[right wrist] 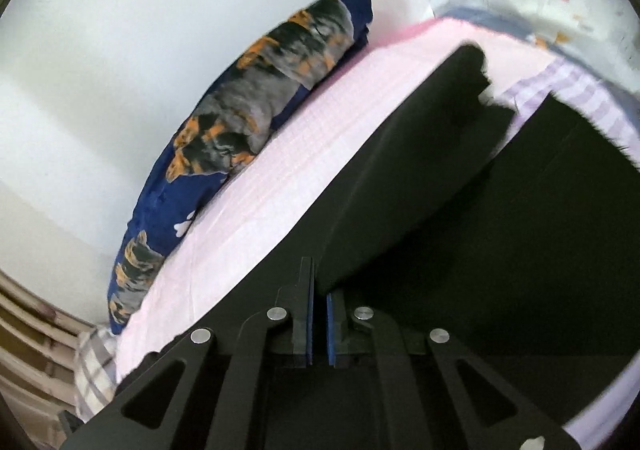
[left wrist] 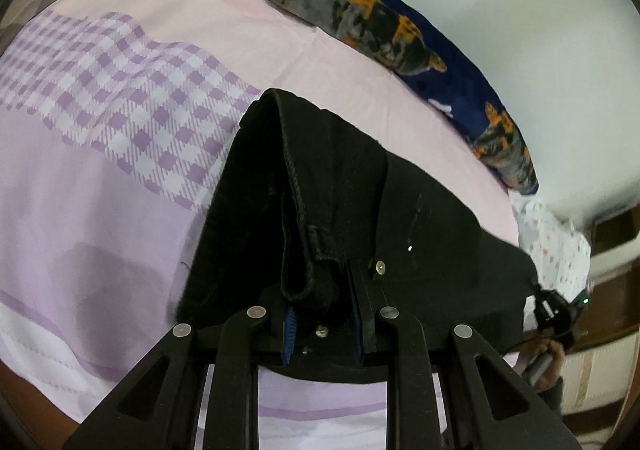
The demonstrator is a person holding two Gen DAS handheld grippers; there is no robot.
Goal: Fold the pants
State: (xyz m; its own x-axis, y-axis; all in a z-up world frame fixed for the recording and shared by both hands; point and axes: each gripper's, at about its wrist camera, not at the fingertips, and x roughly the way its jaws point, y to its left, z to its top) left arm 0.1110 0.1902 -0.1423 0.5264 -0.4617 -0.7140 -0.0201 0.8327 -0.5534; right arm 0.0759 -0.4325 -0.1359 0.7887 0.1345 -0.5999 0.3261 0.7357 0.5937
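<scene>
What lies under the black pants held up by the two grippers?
Under the black pants spreads the bed sheet, pink and lilac with a checked panel. The left gripper and right gripper pinch the fabric. The sheet directly beneath the cloth is covered, so unseen.

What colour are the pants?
Black pants, seen best in the left wrist view.

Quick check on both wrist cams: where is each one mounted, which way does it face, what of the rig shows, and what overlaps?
Left wrist: sits behind the left claw, faces across the bed sheet; claw holds the black pants waistband; the right claw and hand show at far right.
Right wrist: sits behind the right claw, faces along the bed toward the wall; claw pinches the pants.
Shared: pants, pink sheet, navy dog-print blanket.
</scene>
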